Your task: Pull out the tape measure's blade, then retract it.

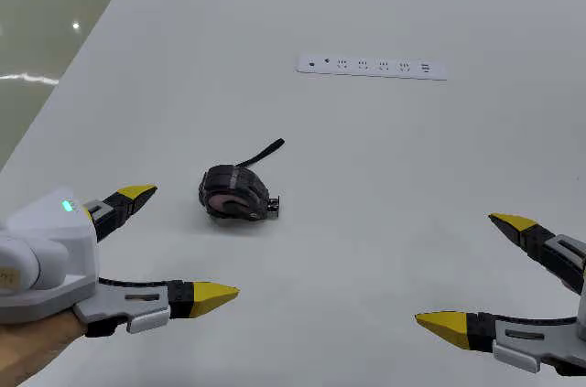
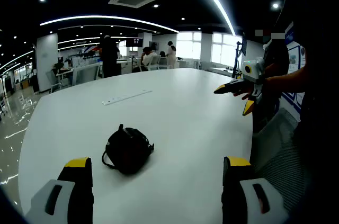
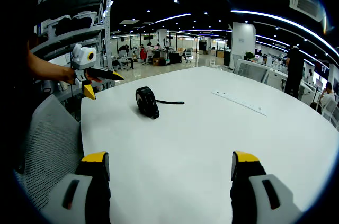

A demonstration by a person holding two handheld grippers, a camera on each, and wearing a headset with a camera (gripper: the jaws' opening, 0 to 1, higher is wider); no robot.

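Left gripper (image 1: 183, 242), pointed yellow tips agape, near rounded black tape measure (image 1: 233, 193)

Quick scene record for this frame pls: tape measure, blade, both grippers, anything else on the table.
tape measure: on the white table, between the grippers, nearer the left one
strap: black, trailing away from the person
blade: retracted, hook at the case
left gripper: open, close to the tape measure, not touching
right gripper: open, farther off, holding nothing
other: power strip beyond the tape measure
task stage: pull not yet begun
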